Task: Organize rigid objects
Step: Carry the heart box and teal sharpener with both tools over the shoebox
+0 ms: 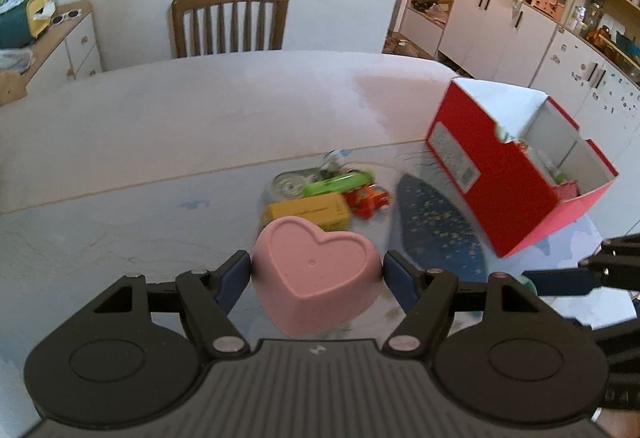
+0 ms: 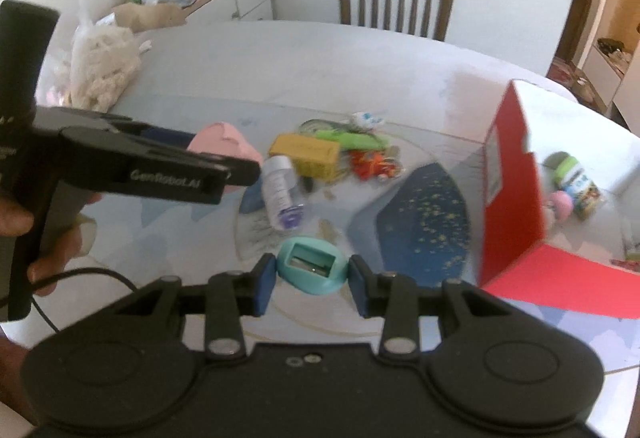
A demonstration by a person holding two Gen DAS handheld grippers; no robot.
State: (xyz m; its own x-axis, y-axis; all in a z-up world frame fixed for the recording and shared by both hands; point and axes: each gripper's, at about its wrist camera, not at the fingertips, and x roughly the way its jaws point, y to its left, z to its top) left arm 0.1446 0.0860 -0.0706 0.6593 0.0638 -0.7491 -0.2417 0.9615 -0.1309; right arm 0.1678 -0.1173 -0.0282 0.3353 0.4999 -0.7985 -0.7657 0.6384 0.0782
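My left gripper (image 1: 316, 280) is shut on a pink heart-shaped box (image 1: 316, 278) and holds it above the table; it also shows in the right wrist view (image 2: 224, 143). My right gripper (image 2: 312, 284) is shut on a teal pencil sharpener (image 2: 312, 270), held above the table. A red box (image 1: 516, 165) with an open top stands to the right, with a few small items inside (image 2: 576, 189). A pile of loose items lies mid-table: a yellow box (image 2: 306, 153), a green toy (image 2: 352, 139), a red toy (image 2: 372, 163) and a white bottle (image 2: 278, 189).
A dark blue starry mat patch (image 2: 424, 213) lies beside the red box. A wooden chair (image 1: 230, 21) stands behind the table. A bag of white material (image 2: 104, 69) sits at the table's left. Cabinets (image 1: 520, 21) line the right wall.
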